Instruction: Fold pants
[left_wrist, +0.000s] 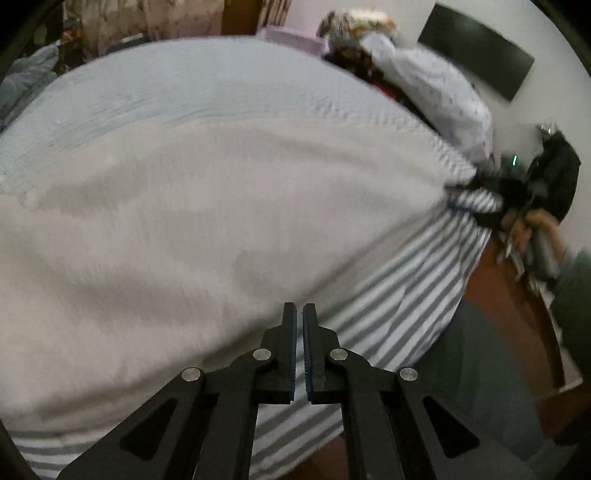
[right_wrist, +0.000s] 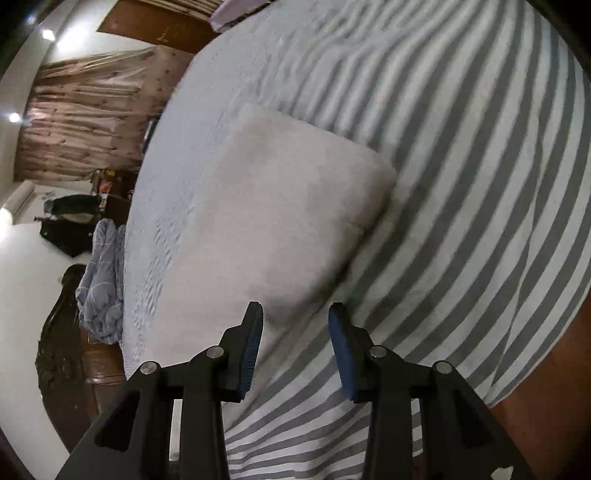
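Judging from the pale pants (right_wrist: 280, 218) lying as a squared, folded slab mid-frame on the striped bedsheet (right_wrist: 461, 184), I reckon folding is nearly finished, my left gripper (left_wrist: 299, 314) almost closed on nothing, my right gripper (right_wrist: 295, 314) spread wide, empty.

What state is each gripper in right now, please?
Left gripper: shut, nothing between its fingers, above the pale pants.
Right gripper: open, empty, over the edge of the folded pants on the striped sheet.
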